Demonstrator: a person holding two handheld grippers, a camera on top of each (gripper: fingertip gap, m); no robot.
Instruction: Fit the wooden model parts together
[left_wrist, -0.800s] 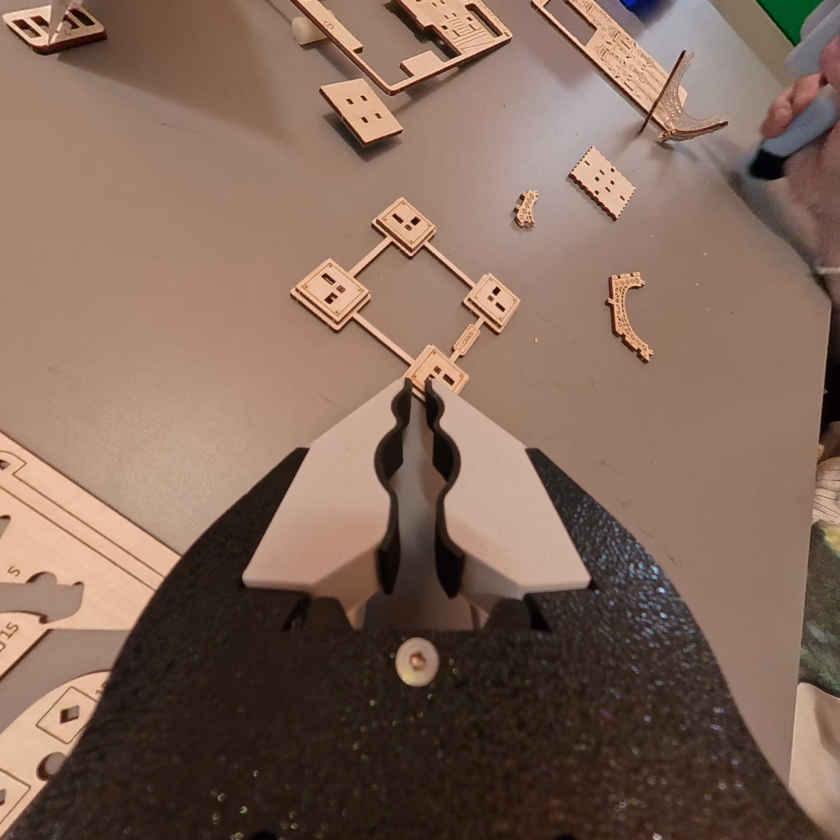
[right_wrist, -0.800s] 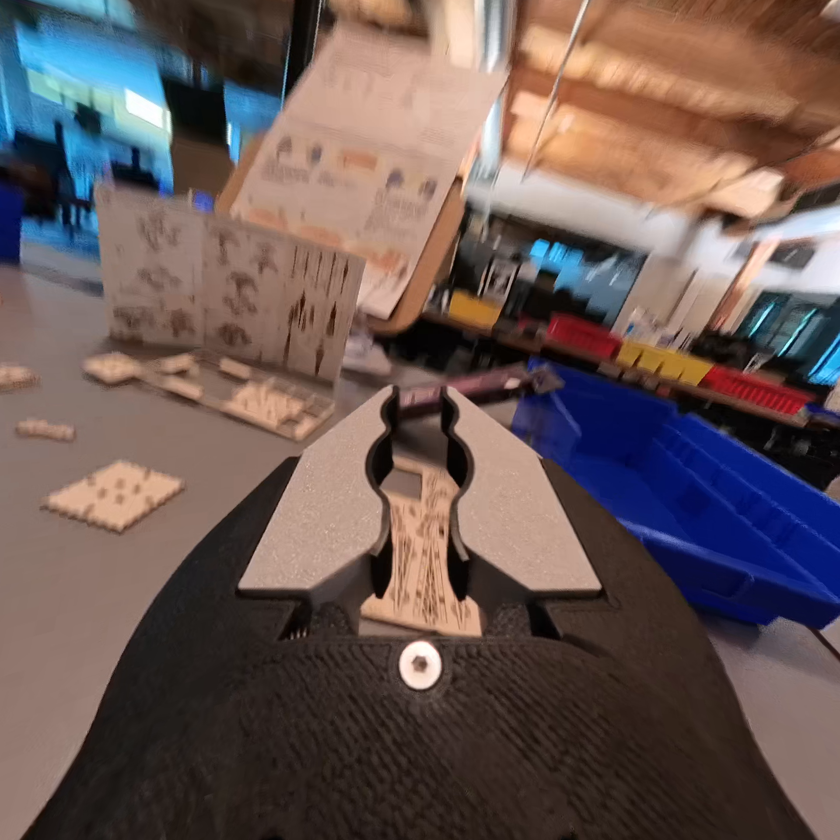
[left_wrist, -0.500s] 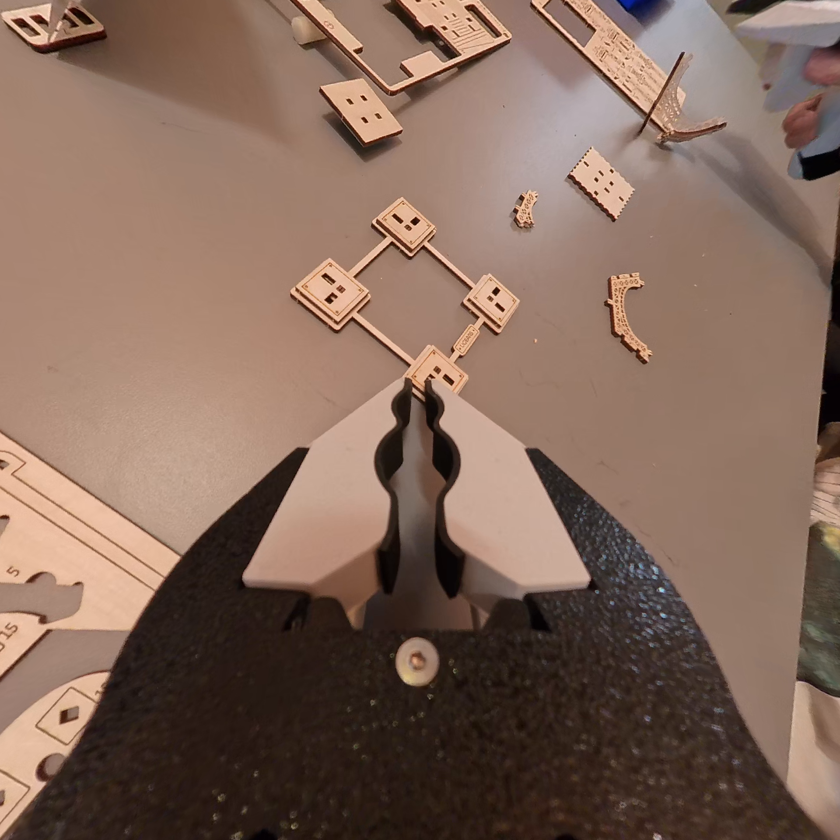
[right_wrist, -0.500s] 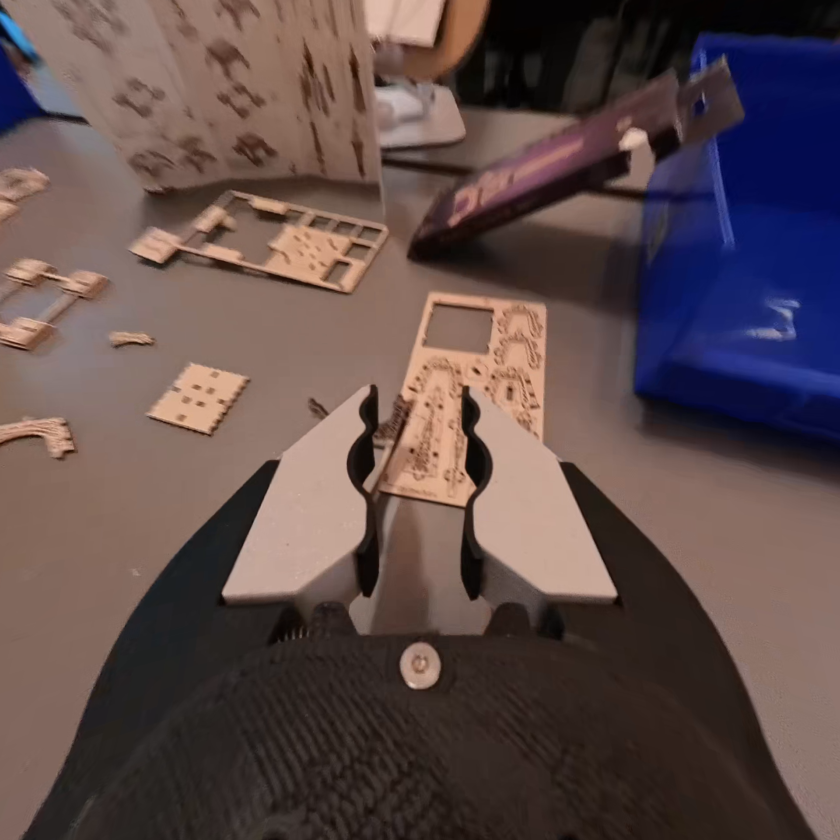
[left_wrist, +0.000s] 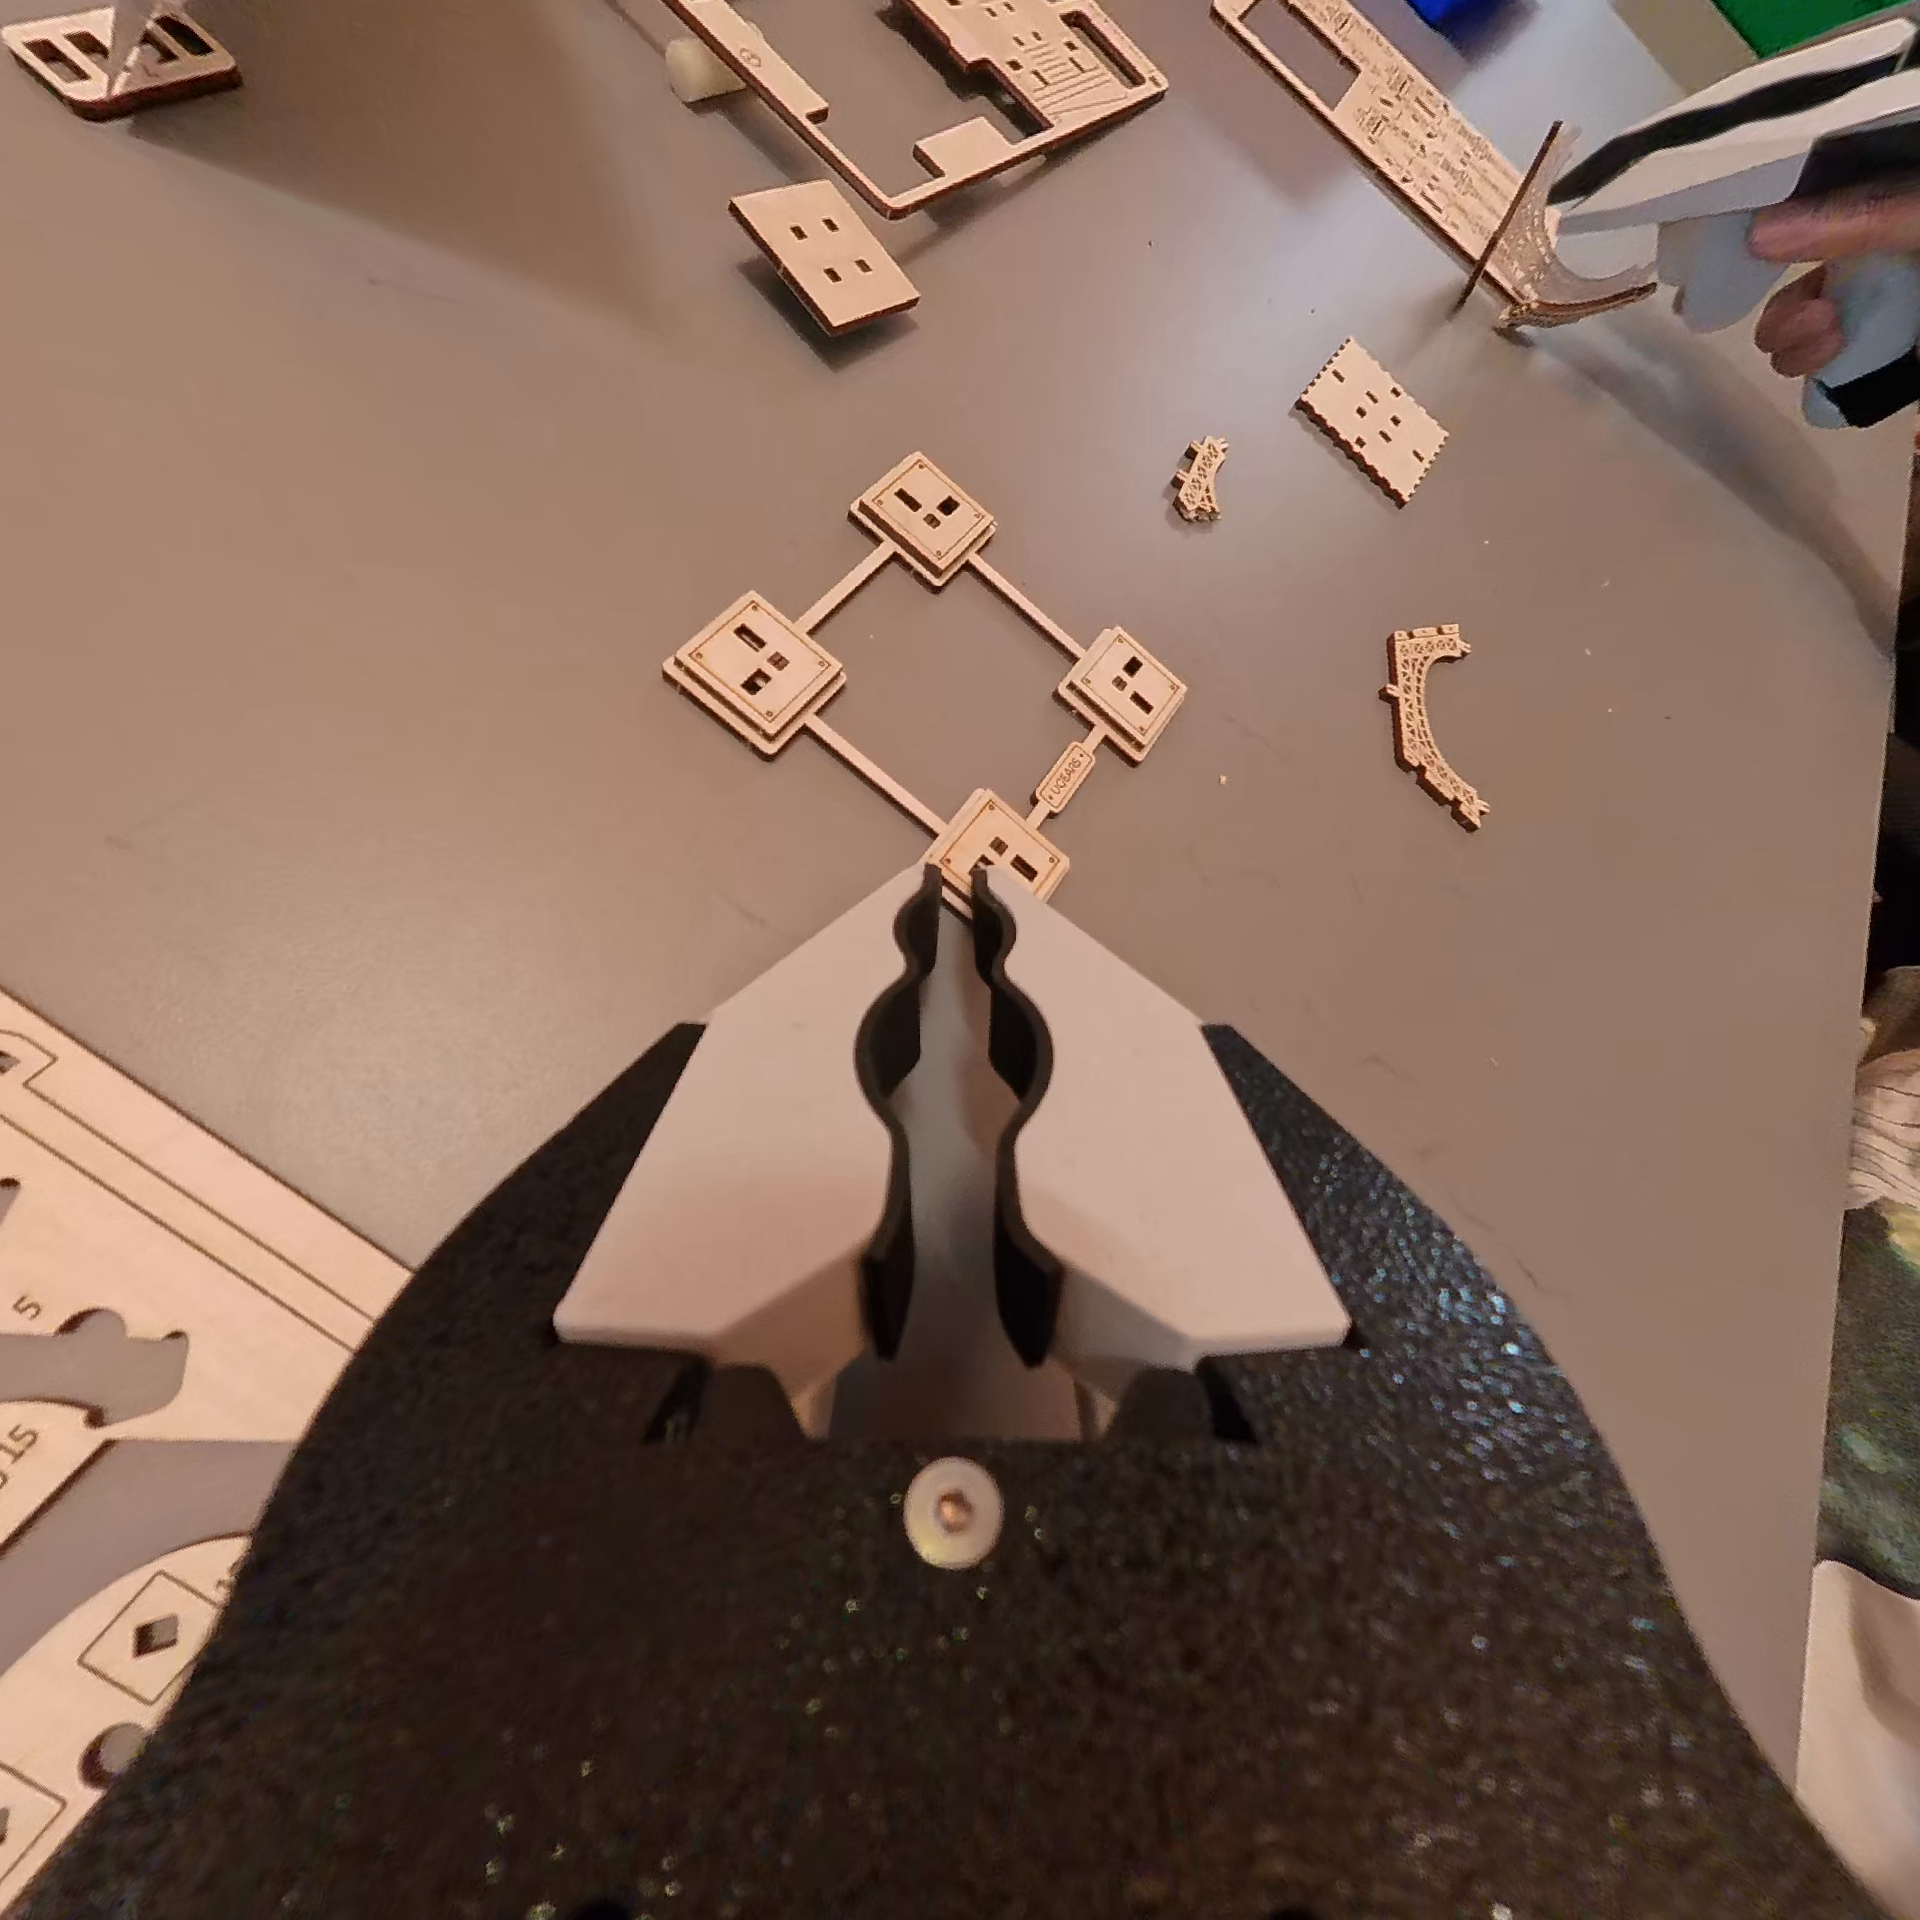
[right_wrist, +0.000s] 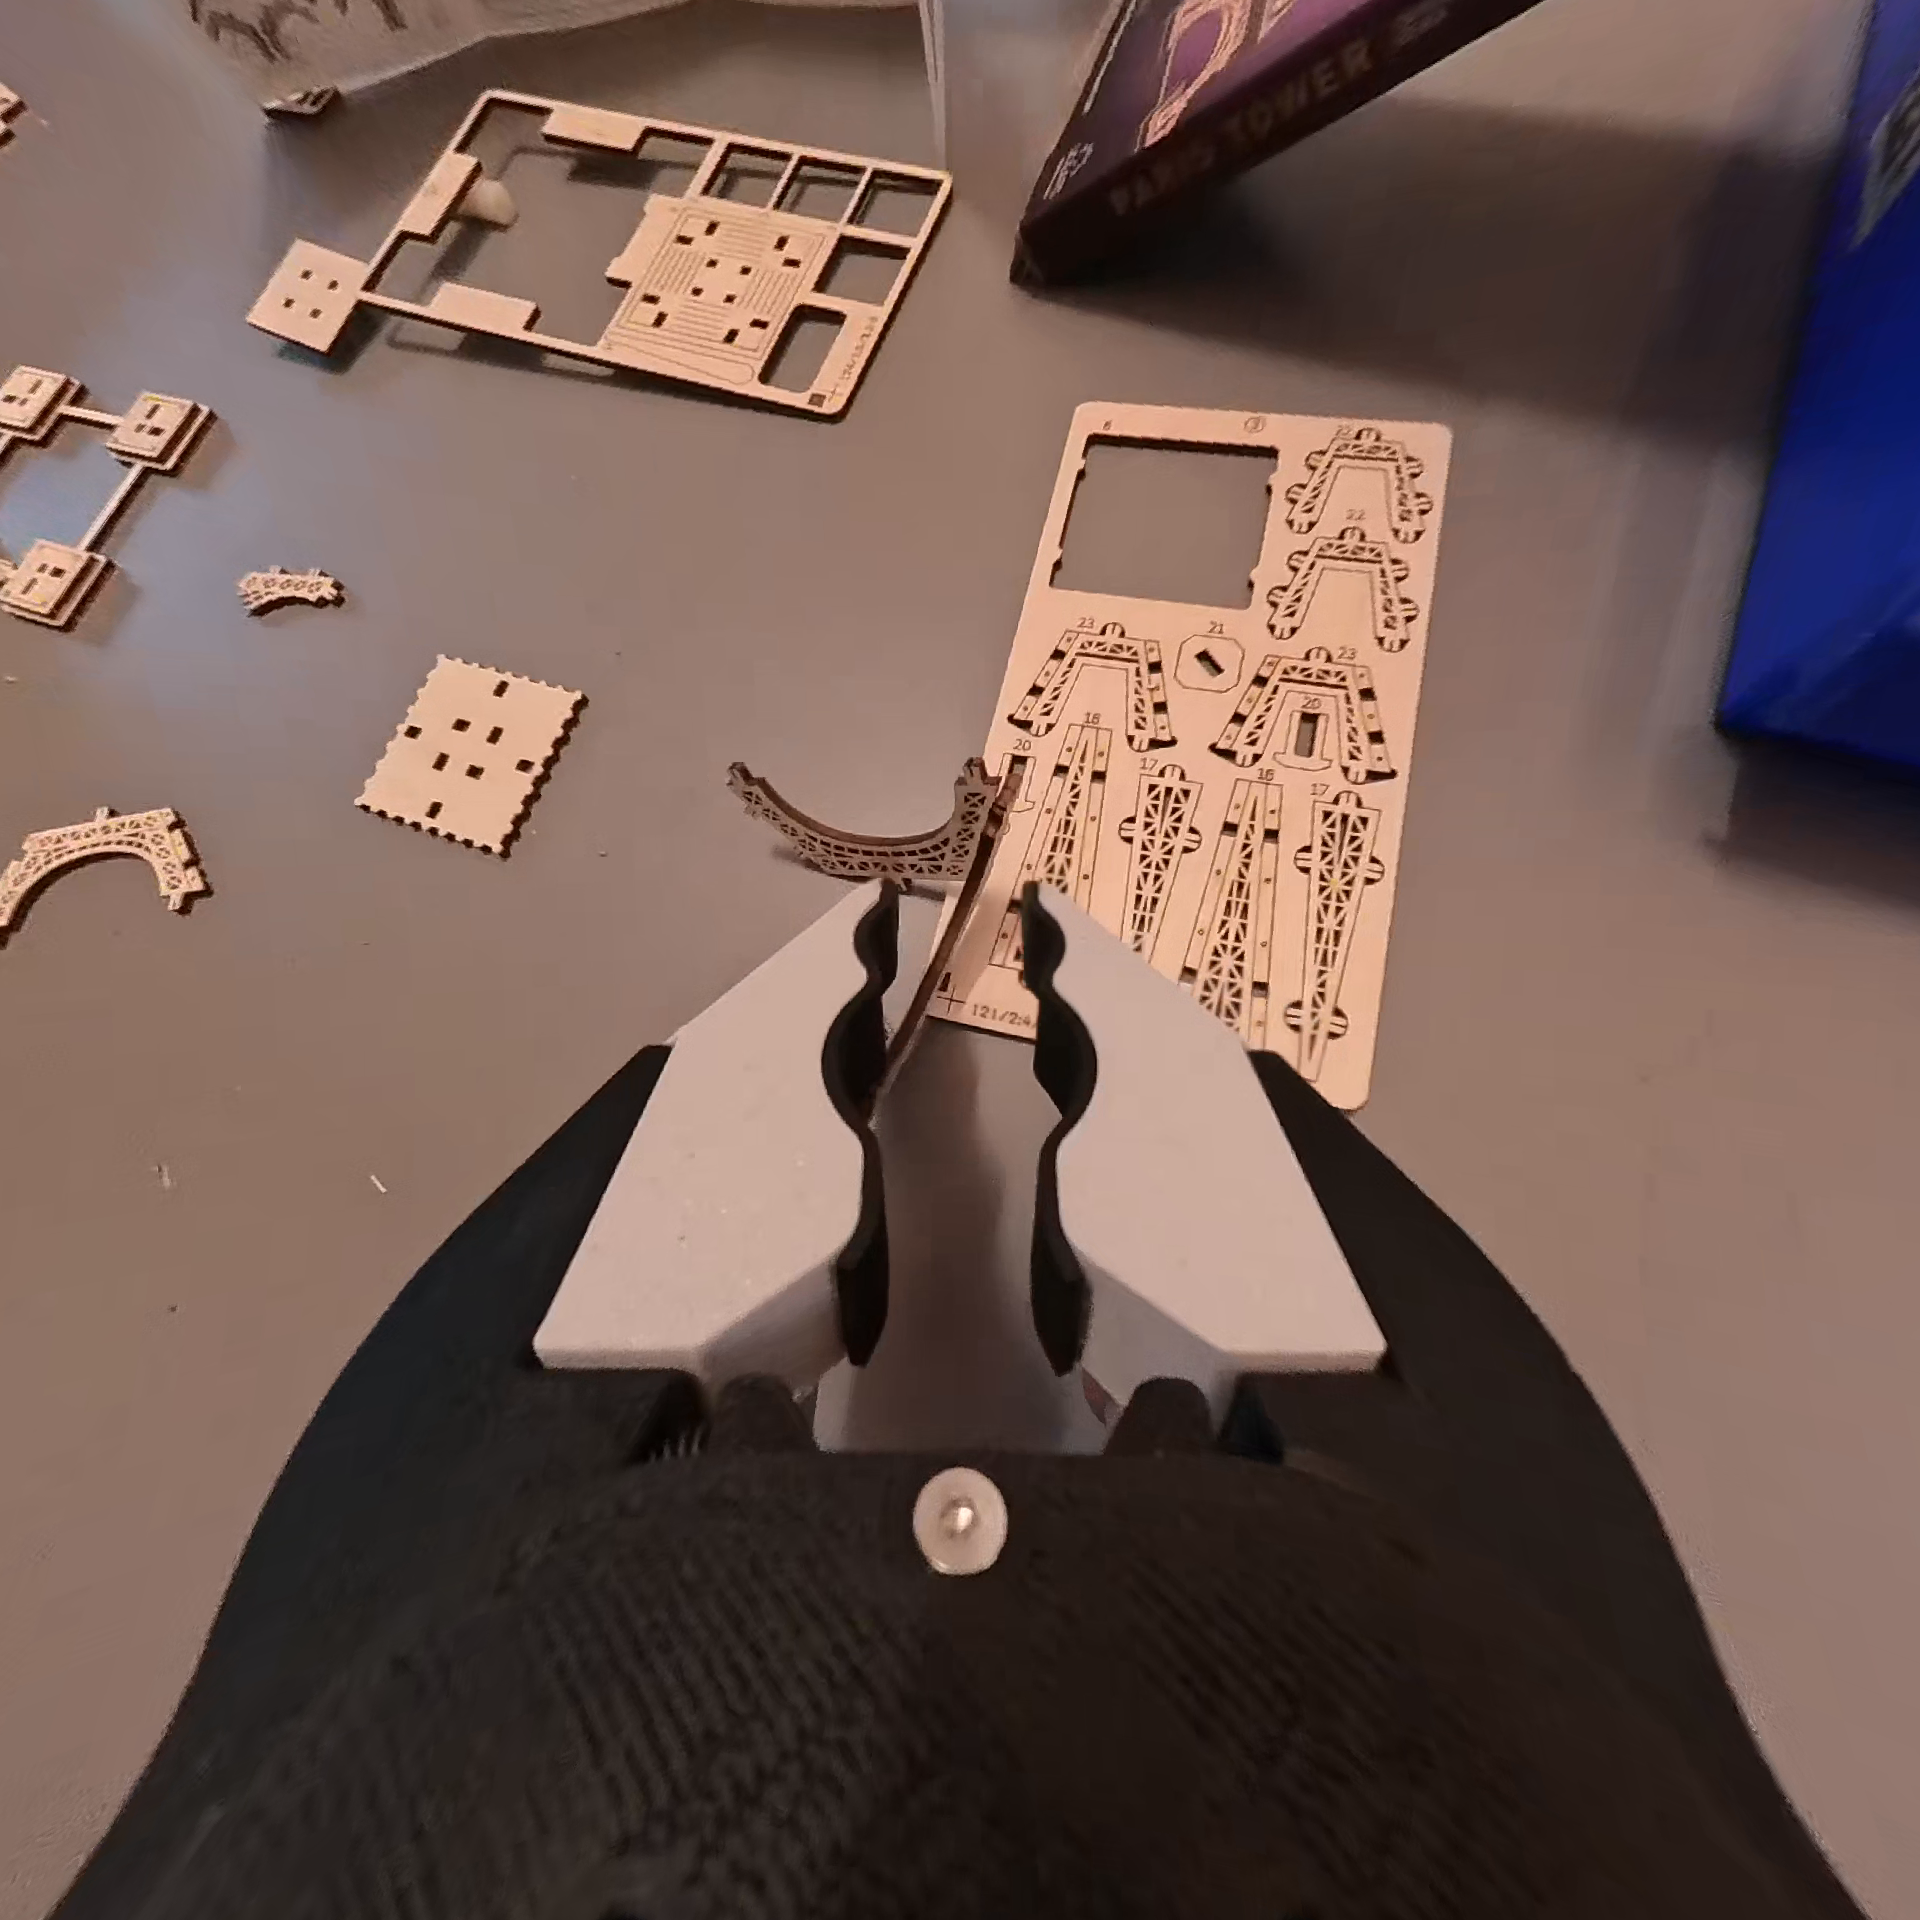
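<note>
In the left wrist view my left gripper (left_wrist: 957, 885) is nearly shut, its tips pinched on the near corner pad of the square wooden base frame (left_wrist: 925, 665), which lies flat on the grey table. In the right wrist view my right gripper (right_wrist: 956, 896) is open and low over the table. A pair of joined lattice arch pieces (right_wrist: 862, 844) stands there. One arch runs edge-on between my fingers and leans on the left pad (right_wrist: 868, 997). The right gripper (left_wrist: 1714, 197) and the arch pair (left_wrist: 1536, 260) also show at the far right of the left wrist view.
A part sheet (right_wrist: 1340, 935) lies just right of the arch pair. A toothed square plate (right_wrist: 473, 758), loose arches (right_wrist: 104, 862) (right_wrist: 286, 587), a cut-out sheet (right_wrist: 644, 270), a purple box (right_wrist: 1247, 114) and a blue bin (right_wrist: 1839, 416) lie around. The table edge (left_wrist: 1849, 935) runs on the right.
My right gripper tipped down from facing the room to the table, opened wider and came in around the standing arch pair. My left gripper has not moved.
</note>
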